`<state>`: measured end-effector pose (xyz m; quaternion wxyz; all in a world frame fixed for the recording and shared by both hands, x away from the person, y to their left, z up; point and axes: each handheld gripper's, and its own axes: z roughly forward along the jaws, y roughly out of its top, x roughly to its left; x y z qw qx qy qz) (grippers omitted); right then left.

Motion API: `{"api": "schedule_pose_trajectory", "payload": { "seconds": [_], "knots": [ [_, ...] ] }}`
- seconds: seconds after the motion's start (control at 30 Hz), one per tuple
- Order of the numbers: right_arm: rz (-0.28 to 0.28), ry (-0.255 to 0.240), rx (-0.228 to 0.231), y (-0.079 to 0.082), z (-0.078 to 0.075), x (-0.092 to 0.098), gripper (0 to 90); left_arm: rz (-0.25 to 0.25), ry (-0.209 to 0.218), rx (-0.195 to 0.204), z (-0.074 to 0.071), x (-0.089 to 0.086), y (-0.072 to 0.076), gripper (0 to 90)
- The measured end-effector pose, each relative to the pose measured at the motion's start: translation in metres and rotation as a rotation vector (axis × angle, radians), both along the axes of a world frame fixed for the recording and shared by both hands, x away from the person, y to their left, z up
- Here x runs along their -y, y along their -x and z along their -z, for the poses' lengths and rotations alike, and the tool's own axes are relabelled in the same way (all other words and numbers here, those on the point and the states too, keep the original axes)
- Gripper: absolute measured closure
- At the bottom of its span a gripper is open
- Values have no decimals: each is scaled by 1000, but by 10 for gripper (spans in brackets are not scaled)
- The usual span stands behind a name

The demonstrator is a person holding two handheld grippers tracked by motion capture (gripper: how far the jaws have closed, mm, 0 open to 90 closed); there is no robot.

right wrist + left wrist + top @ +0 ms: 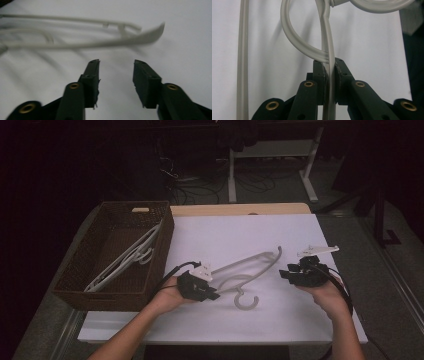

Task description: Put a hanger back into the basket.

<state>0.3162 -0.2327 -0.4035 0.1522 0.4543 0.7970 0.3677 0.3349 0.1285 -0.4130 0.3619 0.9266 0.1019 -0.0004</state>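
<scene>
one white plastic hanger [250, 270] lies on the white table [300, 320], toward its near edge. one brown wicker basket [75, 285] sits at the table's left edge, with white hangers [125, 260] bundled inside, their number unclear. two hand-held grippers: left gripper [212, 295], right gripper [287, 272].

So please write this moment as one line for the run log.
left gripper: shut on hanger | right gripper: open, near hanger's far end, not touching | basket: holds more hangers | white table
</scene>
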Motion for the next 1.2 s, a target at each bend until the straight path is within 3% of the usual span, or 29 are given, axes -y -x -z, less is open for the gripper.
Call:
{"api": "schedule_pose_trajectory", "payload": {
  "seconds": [0.17,0.33,0.6,0.8,0.97,1.2],
  "knots": [
    [-11,-9,-2,4,4,-2,412,-71,41,-11,-22,-7,-7,815],
    [-24,-16,14,5,10,-7,305,-116,77,-14,-59,-11,-11,814],
    [-51,-37,12,16,19,-11,177,-151,81,13,-111,-29,-23,814],
    [-82,-26,8,22,23,-16,129,-208,69,58,-144,-56,-33,814],
    [-87,-29,6,20,24,-18,91,-253,75,100,-168,-89,-35,814],
    [-80,-25,12,18,25,-17,80,-315,74,122,-176,-136,-32,814]
  ]
}}
